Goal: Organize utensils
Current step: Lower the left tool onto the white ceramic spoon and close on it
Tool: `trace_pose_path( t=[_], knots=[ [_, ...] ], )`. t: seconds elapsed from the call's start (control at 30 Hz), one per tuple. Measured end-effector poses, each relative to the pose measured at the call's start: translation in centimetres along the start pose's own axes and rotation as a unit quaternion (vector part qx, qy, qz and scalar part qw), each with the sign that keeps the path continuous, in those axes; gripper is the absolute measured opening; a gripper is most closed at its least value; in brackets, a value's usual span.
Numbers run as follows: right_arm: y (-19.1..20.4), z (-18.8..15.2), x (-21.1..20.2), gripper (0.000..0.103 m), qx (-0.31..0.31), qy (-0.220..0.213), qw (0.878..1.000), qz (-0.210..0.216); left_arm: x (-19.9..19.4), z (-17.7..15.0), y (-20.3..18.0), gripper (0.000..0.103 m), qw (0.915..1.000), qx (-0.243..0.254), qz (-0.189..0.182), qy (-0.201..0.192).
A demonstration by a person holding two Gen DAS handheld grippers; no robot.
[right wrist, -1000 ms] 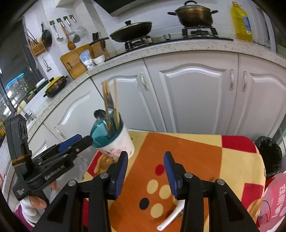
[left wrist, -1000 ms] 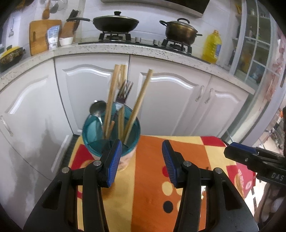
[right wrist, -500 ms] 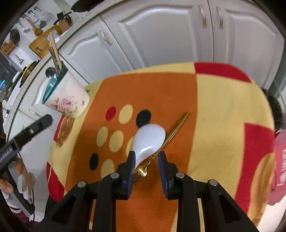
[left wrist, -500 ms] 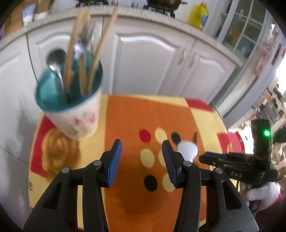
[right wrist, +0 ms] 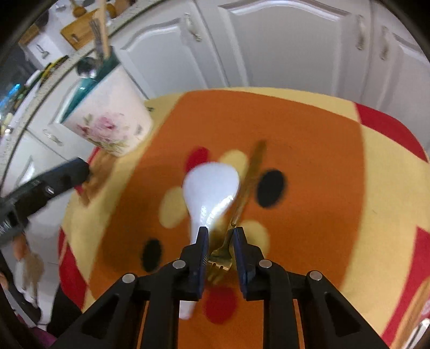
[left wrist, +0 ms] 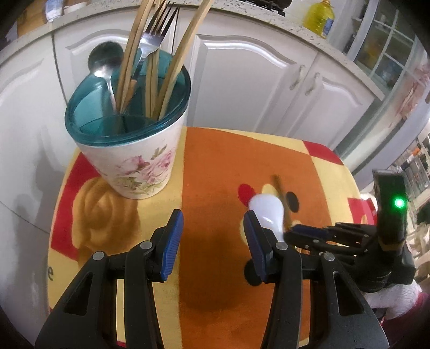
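A floral utensil cup (left wrist: 134,163) with a teal insert stands at the table's back left; it also shows in the right wrist view (right wrist: 107,126). It holds chopsticks (left wrist: 172,64), a steel fork (left wrist: 153,35) and a steel spoon (left wrist: 104,61). A white ceramic spoon (right wrist: 209,193) and a gold fork (right wrist: 242,204) lie side by side on the orange cloth. My right gripper (right wrist: 219,241) is low over them, jaws narrowed around the fork's neck beside the spoon's handle. My left gripper (left wrist: 212,236) is open and empty above the cloth, in front of the cup.
The small table (left wrist: 215,161) has an orange, yellow and red cloth, with white kitchen cabinets (left wrist: 242,80) close behind. A yellow oil bottle (left wrist: 319,16) stands on the counter. The right gripper body shows in the left wrist view (left wrist: 349,236).
My right gripper has dropped lower over the white spoon and gold fork and its jaws have narrowed. My left gripper has moved closer to the cup and stays open.
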State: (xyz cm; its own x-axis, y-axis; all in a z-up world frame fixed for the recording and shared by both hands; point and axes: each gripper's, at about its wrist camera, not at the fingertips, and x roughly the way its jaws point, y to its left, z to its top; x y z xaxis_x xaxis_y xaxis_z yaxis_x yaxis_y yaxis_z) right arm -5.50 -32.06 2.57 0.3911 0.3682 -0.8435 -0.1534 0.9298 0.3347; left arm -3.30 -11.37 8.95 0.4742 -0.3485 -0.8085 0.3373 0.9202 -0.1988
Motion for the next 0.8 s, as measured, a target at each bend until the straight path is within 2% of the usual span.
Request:
trace_pose_path(
  t=[0.1, 0.27, 0.37, 0.63, 0.8],
  knots=[
    [-0.7, -0.2, -1.2, 0.02, 0.01, -0.012, 1.0, 0.013, 0.3, 0.0, 0.0, 0.046, 1.0, 0.002, 0.001, 0.003],
    [-4.6, -1.1, -3.3, 0.02, 0.07, -0.026, 0.997, -0.012, 2.2, -0.2, -0.7, 0.046, 0.9996, 0.0, -0.013, 0.023],
    [-5.9, -1.1, -3.6, 0.02, 0.091, -0.029, 0.995, -0.006, 3.4, -0.4, -1.3, 0.046, 0.9988, -0.005, -0.033, 0.036],
    [-5.8, 0.5, -2.5, 0.02, 0.1, -0.032, 0.994, 0.026, 8.3, 0.0, -1.0, 0.046, 0.9895, -0.061, -0.097, 0.088],
    [-6.7, 1.0, -2.6, 0.02, 0.108, -0.032, 0.993, 0.023, 9.0, 0.8, -1.8, 0.046, 0.9883, -0.055, -0.118, 0.079]
  ],
)
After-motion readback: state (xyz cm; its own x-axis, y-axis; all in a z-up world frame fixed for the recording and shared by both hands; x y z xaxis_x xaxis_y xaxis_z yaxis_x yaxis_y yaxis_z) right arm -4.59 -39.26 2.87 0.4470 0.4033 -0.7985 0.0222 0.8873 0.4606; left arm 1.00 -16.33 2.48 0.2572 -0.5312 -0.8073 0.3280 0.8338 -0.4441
